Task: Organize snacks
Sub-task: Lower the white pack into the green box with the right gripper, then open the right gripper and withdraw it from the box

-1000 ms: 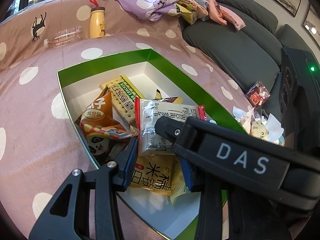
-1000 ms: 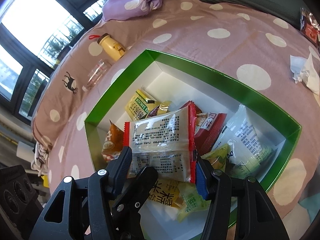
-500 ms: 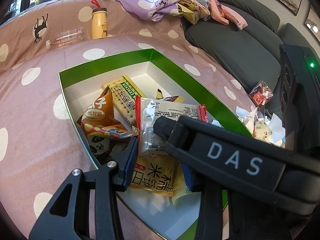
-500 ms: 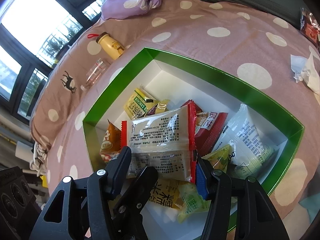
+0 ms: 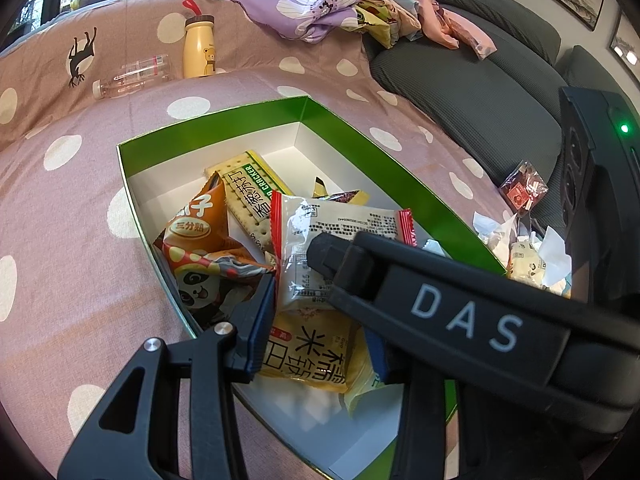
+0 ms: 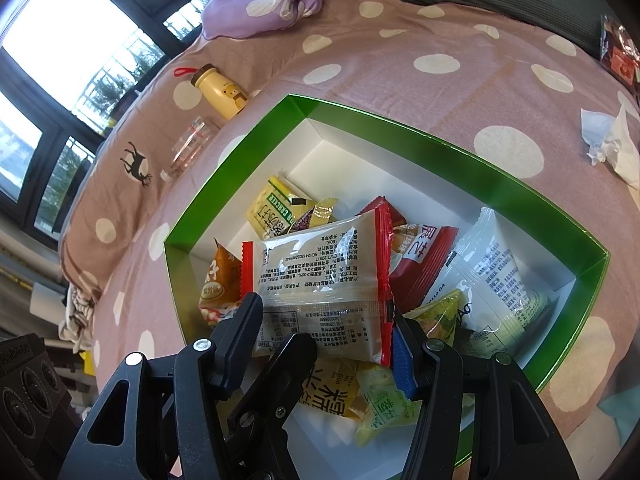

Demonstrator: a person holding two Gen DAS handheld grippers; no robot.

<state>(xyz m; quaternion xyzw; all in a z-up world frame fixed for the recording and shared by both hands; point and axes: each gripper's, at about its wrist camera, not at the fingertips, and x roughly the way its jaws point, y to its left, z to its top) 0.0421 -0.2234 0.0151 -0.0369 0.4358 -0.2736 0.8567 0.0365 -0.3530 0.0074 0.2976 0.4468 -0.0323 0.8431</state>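
Both claws meet over the green box (image 6: 256,148), which sits on a pink dotted cover (image 5: 80,216); the right claw (image 6: 326,324) is part closed on a clear packet (image 6: 320,276) with red ends, its pads pressing the packet's two short edges, and the packet hangs above the snacks in the box; the left claw (image 5: 320,316) reaches in from the side, its jaws also part closed, one finger under the packet's near end, but whether it grips the packet I cannot tell, since the right claw's arm covers the far finger; below lie an orange panda bag (image 5: 200,248), a cracker pack (image 5: 252,188), a yellow pack (image 5: 312,360), a red pack (image 6: 424,264) and a white pack (image 6: 492,276), all inside the box; a yellow bottle (image 5: 198,50) stands and a clear bottle (image 5: 132,76) lies on the cover beyond the box; crumpled tissue (image 6: 608,140) lies to the right, near a grey sofa (image 5: 480,80).
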